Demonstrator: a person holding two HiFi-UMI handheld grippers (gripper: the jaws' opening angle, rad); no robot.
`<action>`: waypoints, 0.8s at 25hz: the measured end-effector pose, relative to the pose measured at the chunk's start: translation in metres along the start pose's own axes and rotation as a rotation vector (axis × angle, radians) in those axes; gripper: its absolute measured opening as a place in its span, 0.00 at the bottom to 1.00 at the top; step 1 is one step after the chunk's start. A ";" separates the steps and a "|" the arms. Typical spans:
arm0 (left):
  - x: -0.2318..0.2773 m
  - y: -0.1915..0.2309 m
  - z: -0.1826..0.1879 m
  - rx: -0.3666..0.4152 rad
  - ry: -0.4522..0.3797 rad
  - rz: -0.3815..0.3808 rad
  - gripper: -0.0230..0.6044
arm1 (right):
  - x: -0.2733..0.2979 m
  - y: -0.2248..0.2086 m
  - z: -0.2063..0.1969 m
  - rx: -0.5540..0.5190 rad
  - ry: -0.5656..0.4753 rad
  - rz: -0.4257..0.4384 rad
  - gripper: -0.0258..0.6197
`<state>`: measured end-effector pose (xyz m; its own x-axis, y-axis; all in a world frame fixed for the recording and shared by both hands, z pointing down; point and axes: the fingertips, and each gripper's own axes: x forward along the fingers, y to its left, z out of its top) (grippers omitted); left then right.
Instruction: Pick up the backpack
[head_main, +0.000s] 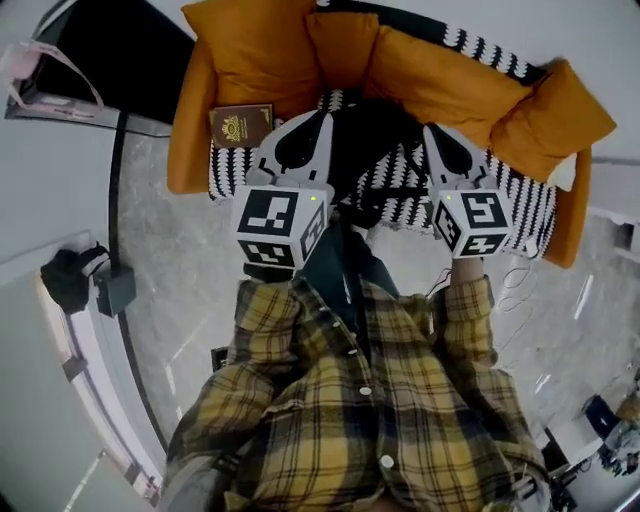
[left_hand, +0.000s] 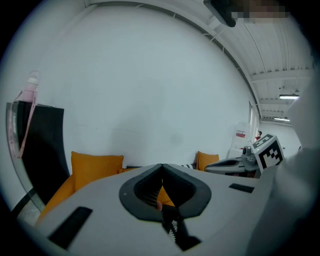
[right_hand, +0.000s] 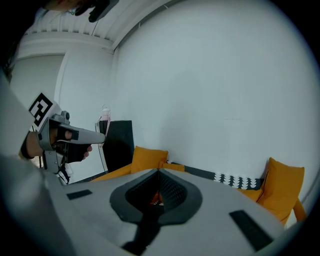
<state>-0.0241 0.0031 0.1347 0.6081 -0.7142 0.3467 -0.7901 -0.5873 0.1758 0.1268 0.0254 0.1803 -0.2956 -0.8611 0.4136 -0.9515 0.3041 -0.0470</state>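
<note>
A black backpack (head_main: 375, 135) lies on the black-and-white patterned seat of an orange-cushioned sofa (head_main: 470, 90); the grippers hide part of it. My left gripper (head_main: 322, 116) hovers over its left side, jaws shut and empty. Over the backpack's right side my right gripper (head_main: 430, 132) is also shut, with nothing between its jaws. In the left gripper view the closed jaws (left_hand: 161, 166) point at the white wall above an orange cushion (left_hand: 95, 165). The right gripper view has its shut jaws (right_hand: 158, 171) aimed over the sofa back; the backpack is in neither gripper view.
A brown booklet (head_main: 240, 125) rests on the seat's left end. A black panel (head_main: 120, 50) with a pink-strapped item (head_main: 30, 60) stands left of the sofa. A dark bag and box (head_main: 85, 280) sit on the floor at left, thin cables (head_main: 515, 280) at right.
</note>
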 end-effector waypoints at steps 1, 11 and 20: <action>0.004 0.005 -0.008 -0.004 0.018 0.002 0.06 | 0.006 -0.002 -0.004 -0.002 0.011 0.000 0.07; 0.032 0.043 -0.092 -0.070 0.150 0.026 0.06 | 0.063 -0.011 -0.058 0.023 0.098 0.002 0.07; 0.044 0.057 -0.138 -0.102 0.209 0.042 0.06 | 0.087 -0.009 -0.090 0.023 0.137 0.017 0.06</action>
<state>-0.0532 -0.0097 0.2871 0.5536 -0.6368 0.5367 -0.8246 -0.5094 0.2462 0.1178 -0.0154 0.2988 -0.2986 -0.7915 0.5332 -0.9486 0.3074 -0.0749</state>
